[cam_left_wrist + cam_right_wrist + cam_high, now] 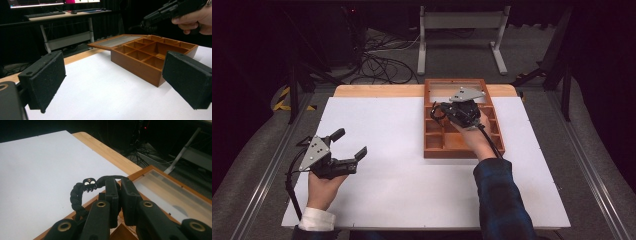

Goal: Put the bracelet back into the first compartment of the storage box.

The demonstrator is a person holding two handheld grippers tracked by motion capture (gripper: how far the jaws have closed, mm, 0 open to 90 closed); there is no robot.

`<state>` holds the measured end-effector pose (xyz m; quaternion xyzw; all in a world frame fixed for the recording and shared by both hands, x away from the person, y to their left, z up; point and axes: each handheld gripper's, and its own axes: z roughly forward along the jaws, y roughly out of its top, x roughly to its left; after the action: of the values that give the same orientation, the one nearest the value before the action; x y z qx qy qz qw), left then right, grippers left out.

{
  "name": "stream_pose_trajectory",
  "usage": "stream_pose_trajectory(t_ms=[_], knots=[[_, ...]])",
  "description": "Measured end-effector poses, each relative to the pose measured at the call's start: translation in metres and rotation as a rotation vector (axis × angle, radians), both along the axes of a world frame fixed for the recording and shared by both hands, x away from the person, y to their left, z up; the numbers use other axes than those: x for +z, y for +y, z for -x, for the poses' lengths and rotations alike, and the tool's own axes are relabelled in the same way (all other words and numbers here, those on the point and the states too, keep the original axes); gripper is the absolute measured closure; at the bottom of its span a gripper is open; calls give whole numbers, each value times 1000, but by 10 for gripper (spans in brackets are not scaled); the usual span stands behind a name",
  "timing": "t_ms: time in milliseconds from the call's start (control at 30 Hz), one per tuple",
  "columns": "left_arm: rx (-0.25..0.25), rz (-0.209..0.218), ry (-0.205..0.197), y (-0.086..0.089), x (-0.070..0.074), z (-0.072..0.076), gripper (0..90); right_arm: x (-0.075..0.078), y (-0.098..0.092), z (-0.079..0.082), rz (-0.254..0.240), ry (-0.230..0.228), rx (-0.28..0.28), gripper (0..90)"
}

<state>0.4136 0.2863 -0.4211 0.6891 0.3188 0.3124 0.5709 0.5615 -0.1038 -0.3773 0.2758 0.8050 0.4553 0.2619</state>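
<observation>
Your right gripper (pixel 117 195) has its fingers (pixel 111 195) pinched together on a black braided cord bracelet with a small skull-shaped bead (pixel 89 184), and it hangs over the far-left part of the brown wooden compartment box (pixel 462 150), whose glazed lid (pixel 455 89) lies folded back beyond it. Judging by the way the bracelet loops out from the grip, it is light, soft and floppy: it should droop and swing rather than hold a shape, and the braid ought to give decent friction against the pads. The hard bead is the only rigid spot and looks too small and rounded for a sure hold, so you are better off keeping hold of the cord itself, just beside the bead, as you have it. Nothing about it looks breakable. Your left gripper (pixel 349 144) waits well to the left of the box on the white worktop (pixel 402 185), fingers (pixel 45 80) spread wide and holding nothing. No brand, label or legible writing shows on the bracelet, the box or the grippers.
</observation>
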Motion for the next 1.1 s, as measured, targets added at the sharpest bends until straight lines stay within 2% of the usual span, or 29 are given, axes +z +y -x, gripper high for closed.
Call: stream_pose_trajectory(t_ms=[133,233,533,700,1100], knots=[[-2,2,-2,1,0,0,55,7,6,-4,5,-11,9,852],[0,0,-2,2,1,1,55,6,7,-10,17,-3,-4,852],[-3,14,-5,2,1,1,55,2,11,-21,7,-3,-33,851],[-5,15,-6,2,1,1,55,-1,11,-27,13,-1,-54,852],[-8,9,0,1,0,0,55,-18,18,-42,44,-33,-97,850]])
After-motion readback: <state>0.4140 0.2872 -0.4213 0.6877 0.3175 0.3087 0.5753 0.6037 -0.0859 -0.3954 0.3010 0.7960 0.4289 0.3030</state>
